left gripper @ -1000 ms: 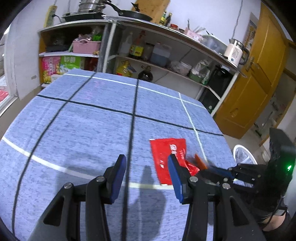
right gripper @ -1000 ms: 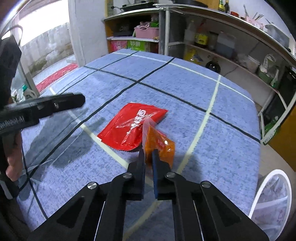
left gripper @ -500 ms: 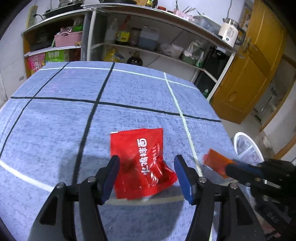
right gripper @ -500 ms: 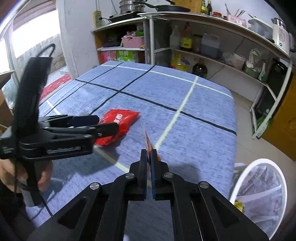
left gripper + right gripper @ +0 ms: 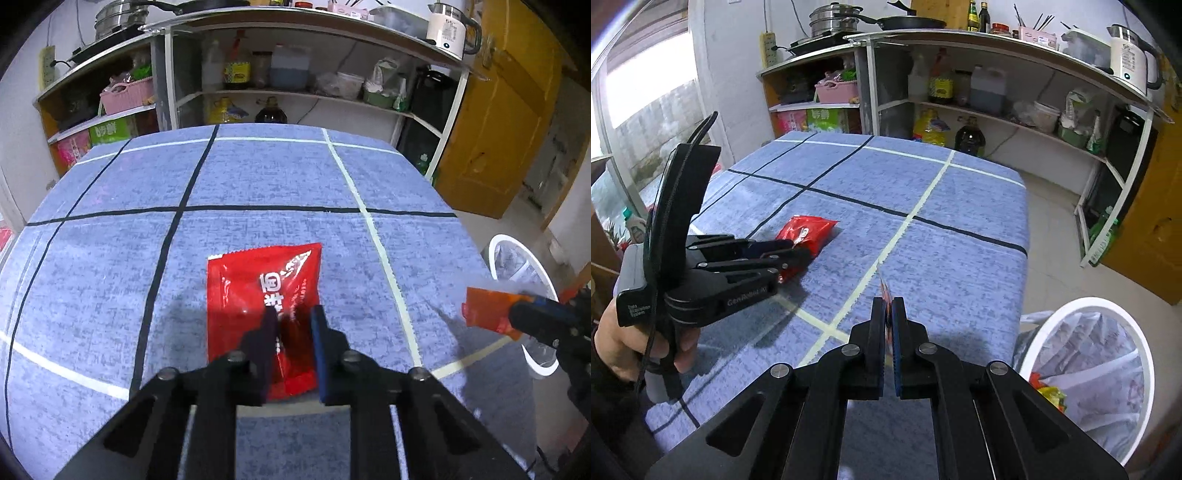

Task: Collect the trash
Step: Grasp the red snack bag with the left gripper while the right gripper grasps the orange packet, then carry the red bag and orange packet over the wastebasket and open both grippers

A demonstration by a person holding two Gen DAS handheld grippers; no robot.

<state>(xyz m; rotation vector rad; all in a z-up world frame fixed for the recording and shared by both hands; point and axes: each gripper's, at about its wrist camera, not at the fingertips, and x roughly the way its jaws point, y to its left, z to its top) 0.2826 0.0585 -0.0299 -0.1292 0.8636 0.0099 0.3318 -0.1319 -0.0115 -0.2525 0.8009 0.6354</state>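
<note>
Left gripper (image 5: 291, 321) just closed onto red packet (image 5: 255, 284), right gripper (image 5: 888, 308) clamping orange wrapper (image 5: 487, 308), bin's (image 5: 1108, 306) contents visible only rightward.

Even daylight from the window (image 5: 646, 110), soft shadows on the tablecloth (image 5: 258, 177), dark warped fisheye corners.

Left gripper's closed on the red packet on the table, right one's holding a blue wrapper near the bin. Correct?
Not quite: the wrapper in the right gripper is orange, not blue, as the left wrist view shows. The rest holds: left gripper has just closed on the red packet, near the white bin.
</note>
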